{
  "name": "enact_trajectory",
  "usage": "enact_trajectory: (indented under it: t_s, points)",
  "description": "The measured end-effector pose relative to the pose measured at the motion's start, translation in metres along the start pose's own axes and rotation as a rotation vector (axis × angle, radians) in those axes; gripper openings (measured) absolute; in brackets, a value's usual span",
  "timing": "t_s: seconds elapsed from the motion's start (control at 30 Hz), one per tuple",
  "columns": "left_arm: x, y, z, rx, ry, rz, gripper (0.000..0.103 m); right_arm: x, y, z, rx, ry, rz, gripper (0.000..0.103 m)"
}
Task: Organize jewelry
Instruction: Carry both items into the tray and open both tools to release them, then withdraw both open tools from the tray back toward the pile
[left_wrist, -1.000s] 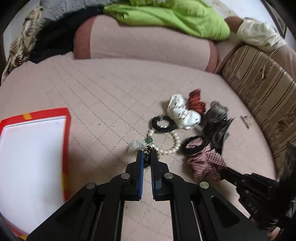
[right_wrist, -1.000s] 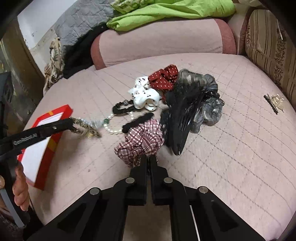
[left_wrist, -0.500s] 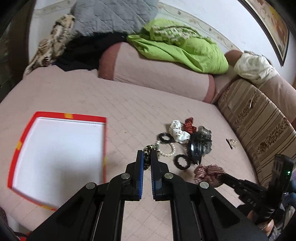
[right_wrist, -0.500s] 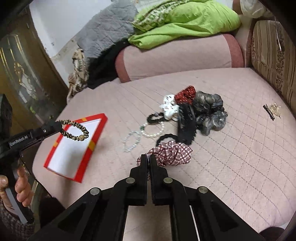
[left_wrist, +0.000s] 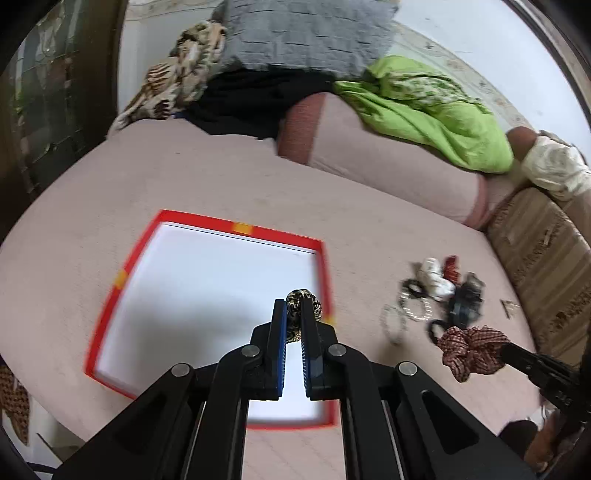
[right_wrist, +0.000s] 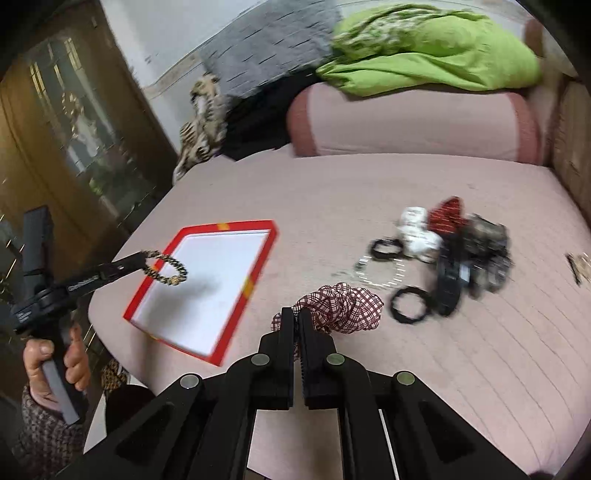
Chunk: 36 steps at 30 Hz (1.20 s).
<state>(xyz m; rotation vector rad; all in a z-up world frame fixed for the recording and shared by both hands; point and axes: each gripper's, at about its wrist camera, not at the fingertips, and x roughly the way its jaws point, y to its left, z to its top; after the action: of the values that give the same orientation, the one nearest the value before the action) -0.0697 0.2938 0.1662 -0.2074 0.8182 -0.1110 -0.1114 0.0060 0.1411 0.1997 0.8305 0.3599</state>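
Observation:
My left gripper (left_wrist: 294, 308) is shut on a gold-and-black beaded bracelet (left_wrist: 303, 301) and holds it above the right part of a red-rimmed white tray (left_wrist: 207, 295). In the right wrist view the bracelet (right_wrist: 166, 266) hangs from the left gripper (right_wrist: 142, 258) over the tray's (right_wrist: 258, 266) near left corner. My right gripper (right_wrist: 296, 314) is shut on a red checked scrunchie (right_wrist: 341, 304), held above the pink cushion; it also shows in the left wrist view (left_wrist: 472, 349). A pile of hair ties, a pearl bracelet (right_wrist: 384, 273) and scrunchies (right_wrist: 443, 236) lies to the right.
A pink bolster (right_wrist: 410, 122) with green cloth (right_wrist: 436, 48) and a grey pillow (left_wrist: 306, 33) lines the back. A striped sofa arm (left_wrist: 543, 258) is at the right. A small clip (right_wrist: 578, 264) lies apart at far right. A dark cabinet (right_wrist: 55, 129) stands left.
Both grippers rose and moved left away from the pile. The left one carried the bracelet over the tray; the right one lifted the checked scrunchie off the cushion.

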Motion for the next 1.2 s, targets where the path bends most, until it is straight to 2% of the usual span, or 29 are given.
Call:
enact_trajectory:
  t_s: [0.2,0.47,0.63,0.8,0.87,0.9,0.93,1.0,1.07,1.13,1.2]
  points:
    - [0.024,0.045,0.026,-0.055,0.013,0.035,0.007,0.054,0.051,0.025,-0.092,0.055,0.028,0.003]
    - [0.085,0.100,0.057,-0.105,0.092,0.107,0.007,0.142,0.104,0.061,-0.162,0.107,0.061,0.004]
    - [0.122,0.128,0.069,-0.145,0.131,0.162,0.007,0.195,0.118,0.079,-0.175,0.130,0.060,0.004]
    - [0.143,0.146,0.075,-0.189,0.139,0.192,0.007,0.235,0.118,0.087,-0.173,0.154,0.039,0.004]
    - [0.145,0.149,0.076,-0.201,0.127,0.195,0.015,0.245,0.115,0.087,-0.169,0.169,0.032,0.005]
    - [0.145,0.148,0.076,-0.201,0.125,0.193,0.029,0.249,0.113,0.087,-0.169,0.171,0.028,0.005]
    - [0.143,0.146,0.076,-0.199,0.114,0.193,0.043,0.251,0.111,0.085,-0.172,0.175,0.024,0.007]
    - [0.135,0.141,0.075,-0.183,0.083,0.209,0.046,0.251,0.111,0.084,-0.184,0.181,0.016,0.019]
    - [0.128,0.136,0.075,-0.171,0.077,0.220,0.046,0.244,0.110,0.083,-0.195,0.163,0.006,0.045]
    - [0.116,0.132,0.074,-0.178,0.064,0.219,0.046,0.232,0.107,0.082,-0.189,0.136,0.005,0.050]
    - [0.105,0.129,0.073,-0.181,0.047,0.228,0.048,0.222,0.106,0.082,-0.179,0.130,0.013,0.050]
